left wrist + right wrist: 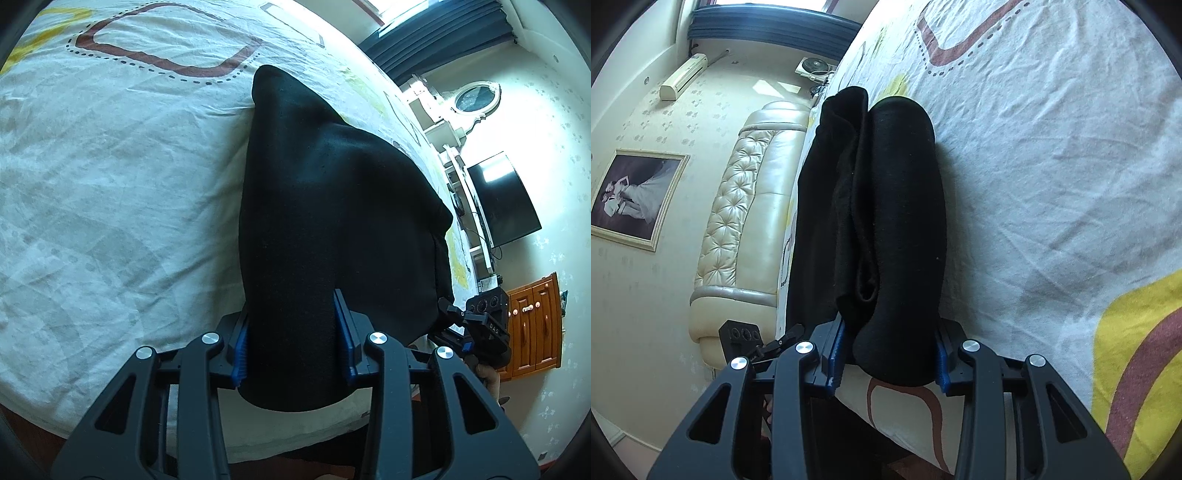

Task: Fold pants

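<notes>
- The pants (pixel 332 206) are lying on the bed (pixel 110 184), bunched into thick folds, with their near edge lifted, likely so it can be carried over for a fold.
- The left gripper (pixel 293 343) is grasping a thick roll of cloth, which is filling the gap between its jaws.
- The right gripper (pixel 890 354) is likewise clenching a fold at the bed's near edge, with looser layers hanging to its left.
</notes>
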The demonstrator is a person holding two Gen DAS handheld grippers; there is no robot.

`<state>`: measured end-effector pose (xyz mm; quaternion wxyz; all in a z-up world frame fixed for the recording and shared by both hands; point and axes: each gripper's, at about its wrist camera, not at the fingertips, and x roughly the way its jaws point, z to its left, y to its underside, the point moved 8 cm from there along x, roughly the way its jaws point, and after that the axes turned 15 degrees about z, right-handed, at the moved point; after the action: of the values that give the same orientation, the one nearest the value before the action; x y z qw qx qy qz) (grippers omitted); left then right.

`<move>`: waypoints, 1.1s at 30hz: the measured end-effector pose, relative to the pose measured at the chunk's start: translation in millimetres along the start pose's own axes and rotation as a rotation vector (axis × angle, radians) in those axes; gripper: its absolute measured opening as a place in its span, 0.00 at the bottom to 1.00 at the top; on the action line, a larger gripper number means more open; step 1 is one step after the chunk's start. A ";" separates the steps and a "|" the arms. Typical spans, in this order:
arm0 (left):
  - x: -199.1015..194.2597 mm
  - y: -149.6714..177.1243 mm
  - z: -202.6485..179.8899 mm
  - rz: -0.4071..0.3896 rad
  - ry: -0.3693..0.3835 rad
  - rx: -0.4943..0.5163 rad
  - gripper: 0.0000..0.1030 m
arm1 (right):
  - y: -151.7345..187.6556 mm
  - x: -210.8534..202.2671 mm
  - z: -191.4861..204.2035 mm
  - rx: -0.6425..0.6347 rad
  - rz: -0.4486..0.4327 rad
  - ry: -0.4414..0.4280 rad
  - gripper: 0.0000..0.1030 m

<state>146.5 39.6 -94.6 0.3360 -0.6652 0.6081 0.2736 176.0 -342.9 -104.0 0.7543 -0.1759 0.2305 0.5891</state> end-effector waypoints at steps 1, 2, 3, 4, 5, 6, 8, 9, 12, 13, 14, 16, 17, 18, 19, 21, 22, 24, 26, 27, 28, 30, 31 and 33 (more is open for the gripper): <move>1.0 -0.7 0.6 0.002 0.002 0.001 0.37 | -0.3 0.4 -1.3 0.005 -0.001 -0.003 0.37; 2.2 -1.3 1.1 0.004 0.003 0.003 0.39 | -0.2 0.7 -1.9 0.009 -0.002 -0.005 0.38; 3.2 -2.2 1.7 0.003 0.003 0.007 0.43 | -0.3 0.4 -2.5 0.013 -0.004 -0.006 0.40; 4.1 -2.8 2.4 0.002 0.004 0.013 0.46 | -0.4 0.0 -2.9 0.020 -0.009 -0.007 0.43; 4.5 -3.3 3.2 -0.001 0.000 0.014 0.52 | 0.4 -1.0 -4.0 0.027 -0.013 -0.006 0.46; 5.1 -3.9 4.9 -0.006 -0.005 0.010 0.62 | 1.2 -2.1 -3.3 0.030 -0.019 -0.006 0.52; 6.4 -2.8 6.1 -0.008 0.026 0.003 0.72 | 3.9 -5.8 -0.8 0.038 -0.034 -0.002 0.59; 7.0 -2.9 5.1 -0.007 0.050 0.004 0.81 | 6.0 -7.9 0.0 0.043 -0.042 0.002 0.65; 7.5 -1.7 1.4 -0.003 0.058 0.007 0.91 | 14.9 -16.3 2.8 0.045 -0.067 0.026 0.74; 7.9 -0.9 1.1 -0.002 0.045 0.005 0.91 | 18.7 -18.4 2.9 0.047 -0.070 0.048 0.75; 7.8 0.3 0.8 -0.004 0.034 0.005 0.91 | 22.2 -20.5 1.9 0.049 -0.071 0.073 0.76; 6.0 4.1 0.6 -0.015 -0.001 0.003 0.91 | 30.7 -23.7 1.1 0.045 -0.075 0.129 0.77; 4.4 6.2 0.1 -0.025 -0.038 0.006 0.91 | 33.9 -25.1 0.0 0.043 -0.077 0.166 0.77; 2.3 9.0 0.0 -0.039 -0.085 0.013 0.91 | 37.8 -26.2 -0.2 0.040 -0.082 0.197 0.77; 0.1 11.9 0.1 -0.057 -0.139 0.022 0.91 | 40.9 -27.3 -0.3 0.033 -0.089 0.223 0.78; -6.9 19.7 -1.0 -0.103 -0.257 0.040 0.92 | 48.1 -28.3 2.1 0.017 -0.108 0.295 0.78; -12.5 23.5 -2.7 -0.135 -0.311 0.050 0.92 | 50.6 -27.8 4.4 0.004 -0.117 0.338 0.78; -24.8 30.9 -10.6 -0.204 -0.424 0.077 0.92 | 55.0 -26.7 10.4 -0.040 -0.127 0.440 0.78; -34.2 40.5 -22.2 -0.256 -0.522 0.122 0.93 | 59.9 -23.5 15.7 -0.085 -0.131 0.523 0.78; -36.6 46.1 -27.2 -0.267 -0.548 0.146 0.93 | 62.8 -20.8 18.4 -0.106 -0.127 0.555 0.78; -39.0 51.9 -32.0 -0.274 -0.572 0.164 0.93 | 64.9 -18.1 20.6 -0.123 -0.122 0.582 0.78; -45.1 63.2 -39.5 -0.295 -0.602 0.190 0.93 | 68.6 -12.4 24.9 -0.151 -0.114 0.635 0.78; -47.4 66.8 -42.6 -0.306 -0.602 0.199 0.93 | 68.5 -10.3 26.5 -0.166 -0.113 0.653 0.78; -54.4 74.0 -45.6 -0.335 -0.596 0.199 0.94 | 69.0 -4.8 32.7 -0.197 -0.111 0.679 0.78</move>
<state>65.0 35.5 -32.5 0.6022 -0.6105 0.3895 0.3360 112.7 -312.4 -73.7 0.6451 -0.4458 0.4000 0.4745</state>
